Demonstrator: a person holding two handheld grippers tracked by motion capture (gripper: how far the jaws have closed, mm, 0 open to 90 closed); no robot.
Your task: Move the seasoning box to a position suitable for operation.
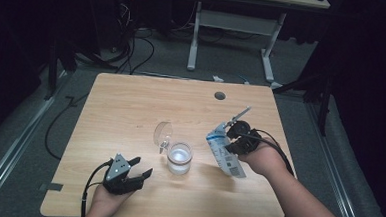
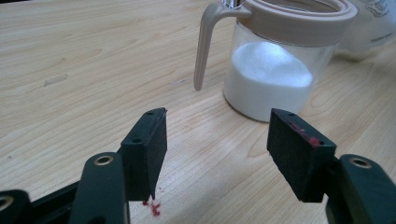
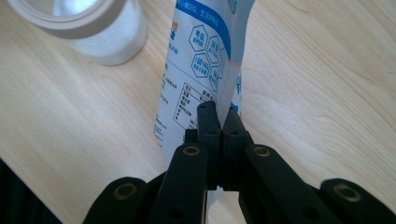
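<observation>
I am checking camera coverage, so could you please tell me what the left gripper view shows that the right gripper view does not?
The left gripper view alone shows the jar's beige handle, the white powder heaped inside, and the left hand-held gripper with jaws open and nothing between them, above red specks on the wood. The right gripper view alone shows the right hand-held gripper shut on a printed blue-and-white pouch. Both show the jar and the wooden table.

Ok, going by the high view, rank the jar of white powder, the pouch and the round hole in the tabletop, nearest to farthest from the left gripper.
1. Jar of white powder: just right of the left gripper, mid-table.
2. Pouch: further right, held by the right gripper.
3. Round hole: near the far edge of the table.
</observation>
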